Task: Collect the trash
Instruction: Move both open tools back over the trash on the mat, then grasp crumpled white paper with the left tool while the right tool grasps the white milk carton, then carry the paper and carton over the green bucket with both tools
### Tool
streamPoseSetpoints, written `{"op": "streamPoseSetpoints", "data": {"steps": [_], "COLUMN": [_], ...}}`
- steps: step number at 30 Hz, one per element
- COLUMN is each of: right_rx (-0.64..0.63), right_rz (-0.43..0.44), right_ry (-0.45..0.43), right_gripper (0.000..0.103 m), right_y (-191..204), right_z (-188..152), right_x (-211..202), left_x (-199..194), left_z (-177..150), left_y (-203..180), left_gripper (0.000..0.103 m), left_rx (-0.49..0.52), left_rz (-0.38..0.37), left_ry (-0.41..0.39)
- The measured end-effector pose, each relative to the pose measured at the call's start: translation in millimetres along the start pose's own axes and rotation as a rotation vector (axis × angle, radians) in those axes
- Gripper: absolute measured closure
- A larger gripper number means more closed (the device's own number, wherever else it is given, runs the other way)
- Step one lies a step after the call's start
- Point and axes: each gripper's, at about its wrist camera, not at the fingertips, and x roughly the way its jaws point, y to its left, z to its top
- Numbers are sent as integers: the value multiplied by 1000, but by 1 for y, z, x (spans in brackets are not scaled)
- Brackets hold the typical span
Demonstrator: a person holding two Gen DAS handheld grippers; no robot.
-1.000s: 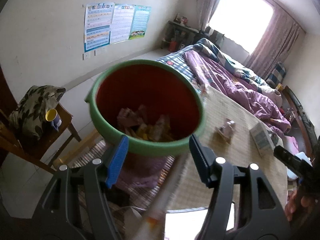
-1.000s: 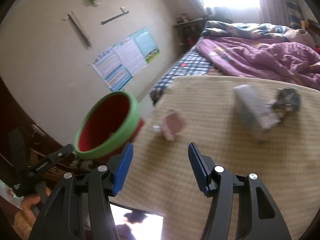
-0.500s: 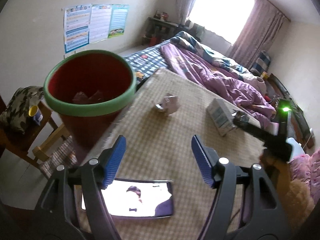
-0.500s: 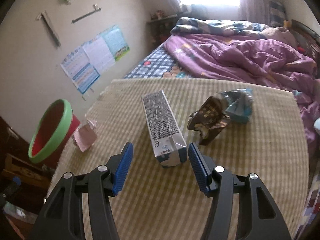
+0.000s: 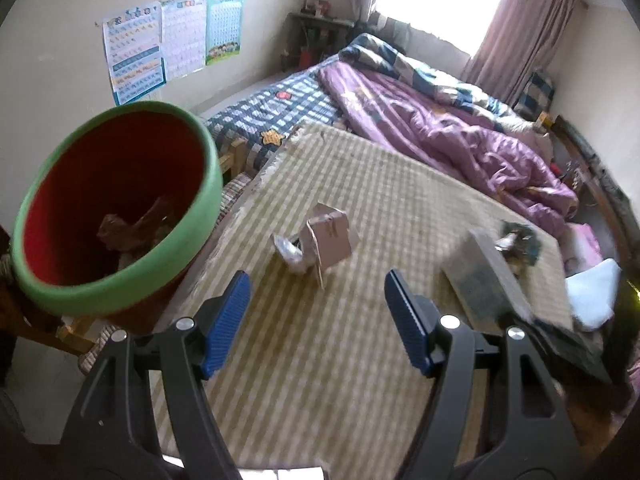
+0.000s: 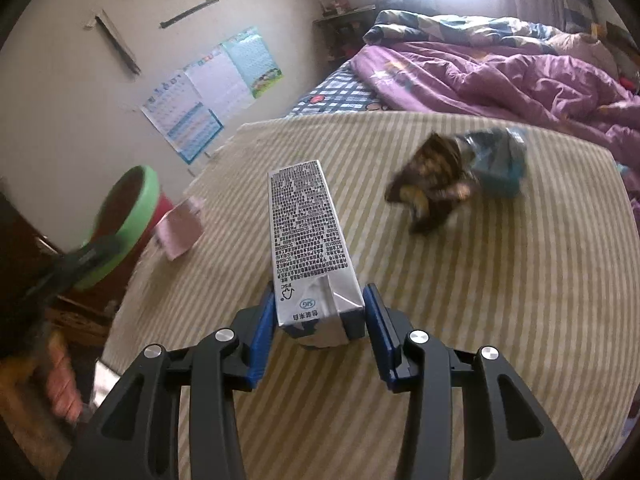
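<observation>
Closing on the carton

The right gripper (image 6: pixel 319 316) is straddling the carton (image 6: pixel 308 248), fingers nearly touching; squeeze gently. The left gripper (image 5: pixel 318 320) is hanging spread, empty.

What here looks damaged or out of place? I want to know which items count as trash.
The pink carton is torn open and crumpled on the striped mat. A grey drink carton lies on its side between the right tongs. Crumpled wrappers lie beyond it. The bin already holds scraps.
</observation>
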Motion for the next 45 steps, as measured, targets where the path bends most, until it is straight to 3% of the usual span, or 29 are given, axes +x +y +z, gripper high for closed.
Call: {"op": "streamPoseSetpoints", "data": {"steps": [5, 8, 12, 14, 23, 28, 30, 33, 36, 42, 43, 44, 45], "right_rx": [24, 38, 51, 55, 42, 20, 22, 21, -25, -79, -81, -82, -81], "right_rz": [10, 15, 23, 28, 43, 50, 47, 34, -8, -62, -65, -64, -61], "right_ry": [-5, -5, -6, -13, -54, 9, 32, 23, 1, 50, 58, 65, 76], "right_gripper": [61, 61, 61, 61, 62, 62, 59, 42, 40, 40, 44, 58, 59], "right_y": [-7, -11, -12, -9, 6, 13, 15, 17, 24, 33, 34, 35, 35], "right_z": [-12, -13, -14, -14, -10, -15, -17, -16, -12, -14, -15, -17, -19], "right_x": [-16, -20, -20, -21, -31, -20, -15, -13, -10, 8, 11, 13, 15], "left_x": [41, 58, 65, 59, 0, -33, -43, -53, -58, -63, -64, -66, -68], "left_z": [11, 11, 6, 4, -12, -20, -25, -36, -46, -59, -59, -60, -62], "left_y": [5, 10, 10, 8, 8, 0, -2, -5, -3, 2, 3, 3, 4], "left_gripper": [38, 50, 76, 78, 79, 79, 79, 79, 79, 79, 79, 79, 79], "left_rx": [-28, -57, -39, -29, -71, -70, -64, -62, -58, -71, -70, -67, -66], "left_rz": [23, 27, 38, 37, -19, -41, -43, -46, -33, -33, -32, -30, -29], "left_ry": [52, 99, 131, 119, 34, -9, -18, -20, -17, -4, -6, -11, -14]}}
